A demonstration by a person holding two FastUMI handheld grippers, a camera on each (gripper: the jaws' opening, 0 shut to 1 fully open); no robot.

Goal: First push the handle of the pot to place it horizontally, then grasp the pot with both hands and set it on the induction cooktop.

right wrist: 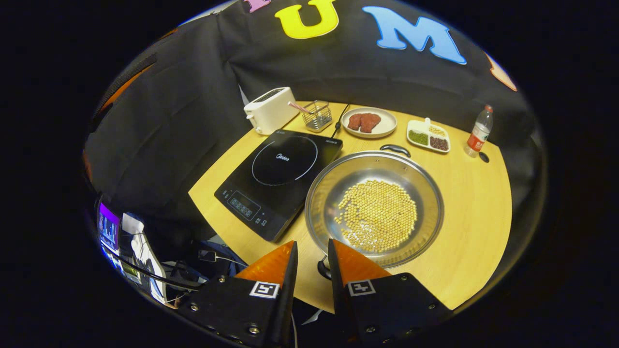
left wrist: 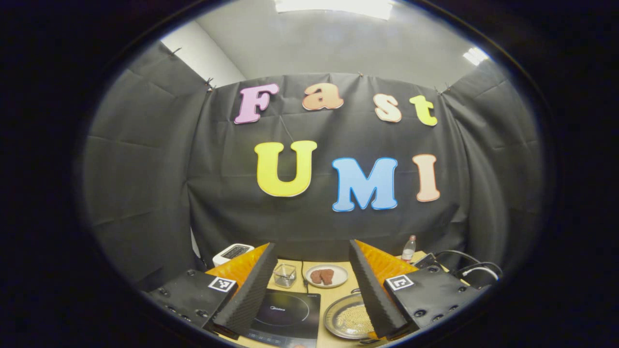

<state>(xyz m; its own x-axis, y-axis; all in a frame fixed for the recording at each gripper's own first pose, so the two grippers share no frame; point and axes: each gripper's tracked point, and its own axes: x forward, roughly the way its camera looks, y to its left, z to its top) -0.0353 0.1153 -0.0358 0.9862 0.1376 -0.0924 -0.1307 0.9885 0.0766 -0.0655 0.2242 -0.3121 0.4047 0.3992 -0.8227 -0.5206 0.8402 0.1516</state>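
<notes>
A wide steel pot (right wrist: pixel 375 208) holding yellow beans stands on the wooden table just right of the black induction cooktop (right wrist: pixel 278 181). One dark pot handle (right wrist: pixel 395 149) sits on the far rim. The other handle (right wrist: pixel 321 268) is at the near rim, in the narrow gap between my right gripper's (right wrist: pixel 312 242) fingers, close to the right finger. That gripper is open only slightly. My left gripper (left wrist: pixel 312 243) is held high and wide open with nothing between its fingers. Below it lie the cooktop (left wrist: pixel 285 311) and the pot (left wrist: pixel 346 316).
Along the table's back edge stand a white toaster (right wrist: pixel 270 110), a wire basket (right wrist: pixel 316 116), a plate of meat (right wrist: pixel 368 122), a divided dish of grains (right wrist: pixel 428 136) and a bottle (right wrist: pixel 478 131). A cable (right wrist: pixel 338 121) runs from the cooktop. Screens and wires lie beyond the table's left edge.
</notes>
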